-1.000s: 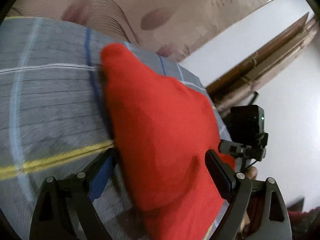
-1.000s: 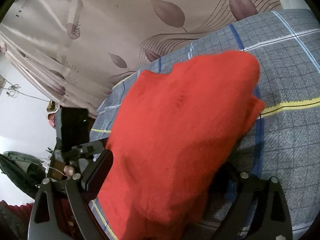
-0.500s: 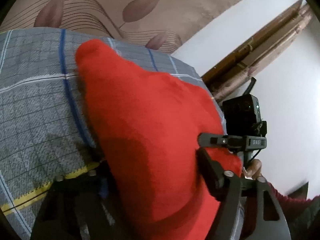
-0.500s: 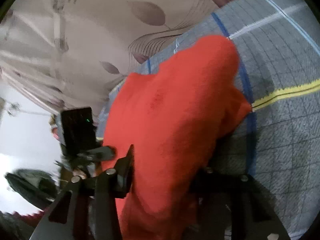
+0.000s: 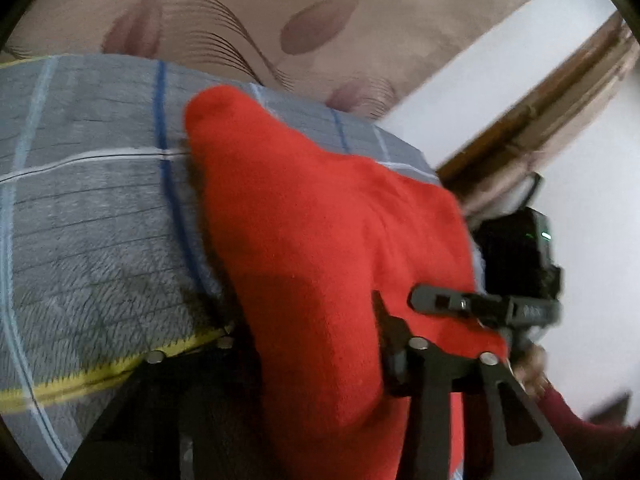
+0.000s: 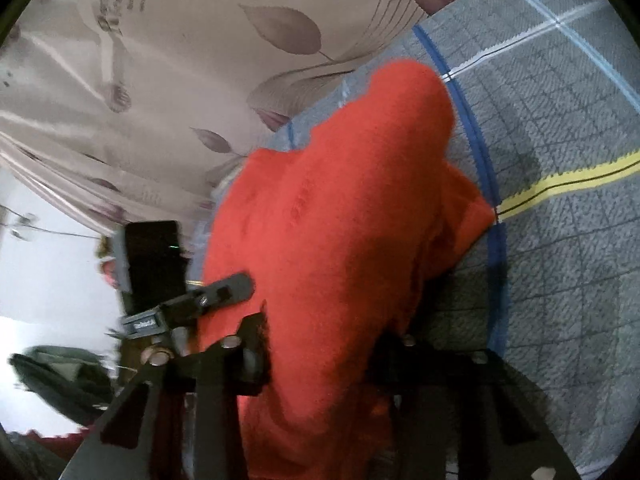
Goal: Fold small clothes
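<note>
Both tongs, left tongs (image 5: 312, 344) and right tongs (image 6: 320, 352), narrower than before and closing on near edge of red garment (image 5: 320, 240), long axis running away across grey checked blanket (image 5: 88, 232).

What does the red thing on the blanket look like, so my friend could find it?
Look for the fluffy grey checked blanket with blue, white and yellow stripes, in front of the beige leaf-patterned curtain. On it lies a soft, fuzzy bright red garment, bunched up with a rounded tip at its far end. It is the only red thing on the grey.
</note>
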Demonstrator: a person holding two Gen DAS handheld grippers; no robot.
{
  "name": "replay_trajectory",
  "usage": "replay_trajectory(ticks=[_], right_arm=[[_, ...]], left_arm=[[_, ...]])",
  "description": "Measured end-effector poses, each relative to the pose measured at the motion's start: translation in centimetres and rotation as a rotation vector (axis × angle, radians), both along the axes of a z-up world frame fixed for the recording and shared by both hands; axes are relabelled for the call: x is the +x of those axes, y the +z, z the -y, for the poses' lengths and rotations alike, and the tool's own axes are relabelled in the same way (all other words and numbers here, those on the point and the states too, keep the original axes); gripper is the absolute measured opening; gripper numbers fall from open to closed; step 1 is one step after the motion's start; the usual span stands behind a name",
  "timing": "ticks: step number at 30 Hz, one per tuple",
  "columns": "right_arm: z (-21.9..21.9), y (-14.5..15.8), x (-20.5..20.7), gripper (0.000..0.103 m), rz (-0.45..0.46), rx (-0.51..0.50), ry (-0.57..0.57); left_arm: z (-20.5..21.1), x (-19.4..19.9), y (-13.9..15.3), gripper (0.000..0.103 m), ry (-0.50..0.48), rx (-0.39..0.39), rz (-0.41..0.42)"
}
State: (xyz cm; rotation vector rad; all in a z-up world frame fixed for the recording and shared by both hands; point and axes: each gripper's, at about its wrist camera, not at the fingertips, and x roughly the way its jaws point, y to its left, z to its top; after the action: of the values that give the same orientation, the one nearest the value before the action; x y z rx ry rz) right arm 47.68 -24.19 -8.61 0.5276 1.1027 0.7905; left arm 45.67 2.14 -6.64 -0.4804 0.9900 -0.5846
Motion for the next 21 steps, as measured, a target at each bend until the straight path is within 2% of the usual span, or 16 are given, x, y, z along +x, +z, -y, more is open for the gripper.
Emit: replay_trajectory(ticks=[1, 2, 4, 6, 13, 21], right_arm=[[-0.4, 0.5, -0.3, 0.028, 0.032, -0.050, -0.006], [-1.4, 1.4, -0.9, 0.027, 0.092, -0.148, -0.015], [-2.9, 2.8, -1.8, 0.027, 0.167, -0.257, -0.021], [-3.9, 4.0, -2.7, 0.027, 0.208, -0.303, -0.027], [-5.4, 5.8, -5.2, 0.027, 0.244, -0.309, -0.056], [-6.9, 7.7, -8.4, 0.027, 0.255, -0.264, -0.050]], left_arm=[[0.3, -0.2, 0.1, 0.040, 0.022, 0.023, 0.001], [0.6, -0.4, 0.3, 0.039, 0.043, 0.053, 0.004], [1.5, -1.0, 1.2, 0.037, 0.060, 0.139, 0.039], [1.9, -1.6, 1.9, 0.035, 0.079, 0.191, 0.057], [1.8, -5.0, 4.3, 0.035, 0.122, 0.267, 0.136], [0.3, -9.2, 6.8, 0.035, 0.185, 0.275, 0.160]])
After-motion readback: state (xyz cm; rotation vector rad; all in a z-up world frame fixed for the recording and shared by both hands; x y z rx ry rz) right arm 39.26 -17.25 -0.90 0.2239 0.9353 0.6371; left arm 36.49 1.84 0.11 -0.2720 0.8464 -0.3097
